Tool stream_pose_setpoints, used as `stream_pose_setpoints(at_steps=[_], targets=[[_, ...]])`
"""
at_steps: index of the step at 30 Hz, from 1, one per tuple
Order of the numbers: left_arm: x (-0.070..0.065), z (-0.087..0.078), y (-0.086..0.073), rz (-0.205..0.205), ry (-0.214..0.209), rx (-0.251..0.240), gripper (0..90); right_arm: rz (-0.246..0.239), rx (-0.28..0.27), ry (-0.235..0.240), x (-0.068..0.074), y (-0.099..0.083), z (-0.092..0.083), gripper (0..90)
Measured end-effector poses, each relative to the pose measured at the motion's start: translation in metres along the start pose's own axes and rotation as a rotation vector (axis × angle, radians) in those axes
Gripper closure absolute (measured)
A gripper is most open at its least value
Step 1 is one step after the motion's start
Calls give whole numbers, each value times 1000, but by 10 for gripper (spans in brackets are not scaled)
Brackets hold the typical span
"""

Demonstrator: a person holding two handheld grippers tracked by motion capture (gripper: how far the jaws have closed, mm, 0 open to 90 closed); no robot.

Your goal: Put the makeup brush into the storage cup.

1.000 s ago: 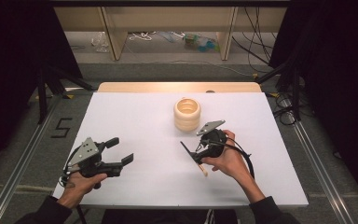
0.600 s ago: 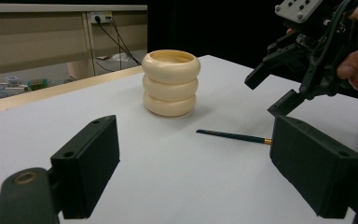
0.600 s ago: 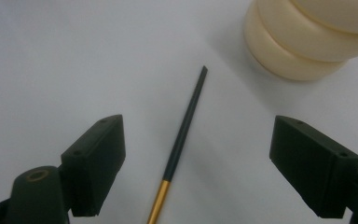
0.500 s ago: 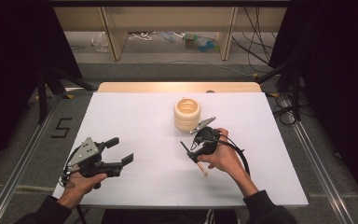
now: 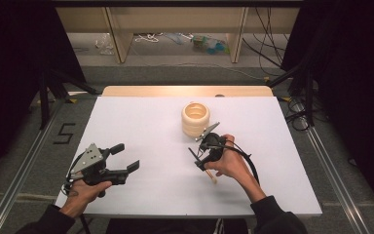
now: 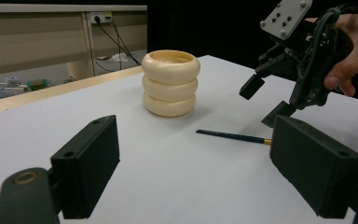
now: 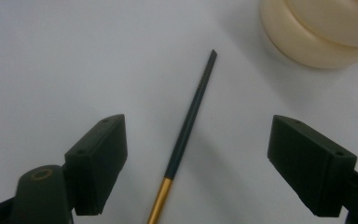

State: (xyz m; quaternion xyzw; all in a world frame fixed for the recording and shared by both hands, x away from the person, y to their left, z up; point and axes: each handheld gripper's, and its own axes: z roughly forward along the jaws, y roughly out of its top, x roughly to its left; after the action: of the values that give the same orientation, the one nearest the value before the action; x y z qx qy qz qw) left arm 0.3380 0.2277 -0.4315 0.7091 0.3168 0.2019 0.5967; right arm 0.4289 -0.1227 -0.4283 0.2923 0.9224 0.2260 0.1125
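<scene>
Your right gripper (image 5: 202,155) hangs with its jaws spread wide just over the thin dark green pencil with a gold band (image 7: 186,130), which lies flat on the white table (image 5: 141,122) between the jaws, untouched, its tip pointing toward the cream ribbed holder of three stacked rings (image 5: 195,118) standing upright nearby. Your left gripper (image 5: 125,157) rests well apart near the table's left front, jaws wide and holding nothing.
</scene>
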Motion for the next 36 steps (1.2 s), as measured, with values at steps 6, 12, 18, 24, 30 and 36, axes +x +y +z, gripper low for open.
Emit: stream_pose_setpoints(at_steps=[6,12,18,24,30,36], targets=[[0,0,0,1,0,1,154,4,40,10,1,1,6,227],[0,0,0,0,0,0,153,-2,69,10,1,3,11,236],[0,0,0,1,0,0,154,-2,97,16,0,3,16,249],[0,0,0,0,0,0,154,-4,133,21,0,4,20,262],[0,0,0,0,0,0,154,-8,152,19,0,6,22,272],[0,0,0,0,-1,-1,154,-22,170,19,2,9,24,295]])
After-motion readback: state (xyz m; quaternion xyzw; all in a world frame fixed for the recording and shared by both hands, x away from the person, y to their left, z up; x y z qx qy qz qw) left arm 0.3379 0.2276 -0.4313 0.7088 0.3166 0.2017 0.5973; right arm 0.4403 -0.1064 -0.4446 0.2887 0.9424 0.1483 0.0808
